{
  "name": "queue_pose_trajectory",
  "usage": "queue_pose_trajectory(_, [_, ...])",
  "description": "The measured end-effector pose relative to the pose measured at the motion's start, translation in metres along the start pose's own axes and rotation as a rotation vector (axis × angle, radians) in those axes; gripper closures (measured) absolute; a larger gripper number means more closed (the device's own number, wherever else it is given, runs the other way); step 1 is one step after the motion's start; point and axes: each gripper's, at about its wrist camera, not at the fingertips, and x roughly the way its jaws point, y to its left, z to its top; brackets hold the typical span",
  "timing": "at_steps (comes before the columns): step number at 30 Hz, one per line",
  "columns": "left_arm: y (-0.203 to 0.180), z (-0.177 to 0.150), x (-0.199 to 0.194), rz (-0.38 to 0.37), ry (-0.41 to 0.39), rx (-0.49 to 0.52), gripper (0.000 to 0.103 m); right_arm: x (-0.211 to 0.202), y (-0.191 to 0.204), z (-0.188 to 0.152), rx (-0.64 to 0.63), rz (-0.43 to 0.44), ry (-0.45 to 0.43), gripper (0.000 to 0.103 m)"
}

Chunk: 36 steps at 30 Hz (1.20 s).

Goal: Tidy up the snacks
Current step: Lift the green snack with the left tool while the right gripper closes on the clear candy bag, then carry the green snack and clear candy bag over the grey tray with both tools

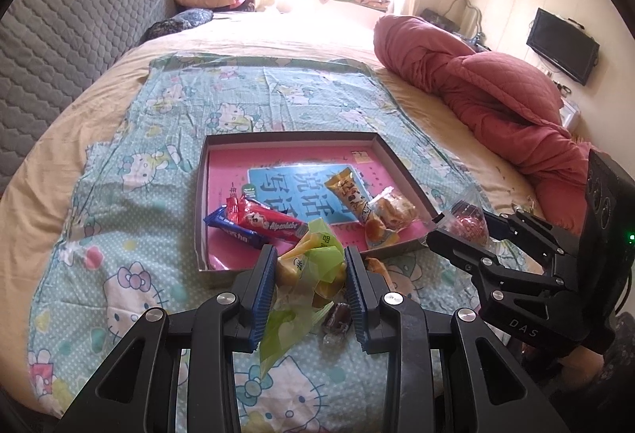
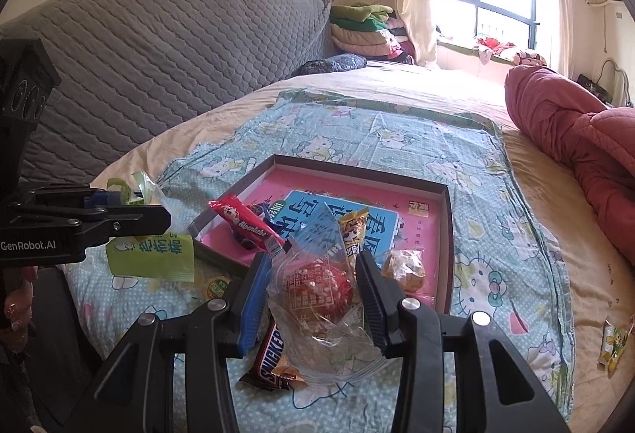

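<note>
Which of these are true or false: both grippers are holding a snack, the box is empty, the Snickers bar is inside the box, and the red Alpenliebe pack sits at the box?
1. Both grippers hold a snack. True: the left gripper is shut on a green packet and the right gripper on a clear bag with a red snack.
2. The box is empty. False: it holds several snacks, including a yellow packet.
3. The Snickers bar is inside the box. False: it lies on the Hello Kitty cloth, outside the box.
4. The red Alpenliebe pack sits at the box. True: it rests inside, near the box's left wall.
</note>
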Motion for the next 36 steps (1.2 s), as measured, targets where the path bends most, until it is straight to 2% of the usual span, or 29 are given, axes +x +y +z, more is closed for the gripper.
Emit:
queue_pose_trajectory(19, [-0.011, 0.018, 0.006, 0.045, 0.000, 0.013, 0.068, -0.010, -0.018, 0.008, 0.058, 0.022, -0.074, 0.059])
queue_pose_trajectory(36, [-0.030, 0.039, 0.026, 0.037, -0.001, 0.042, 0.068, -0.011, -0.034, 0.015, 0.096, 0.009, -0.109, 0.059])
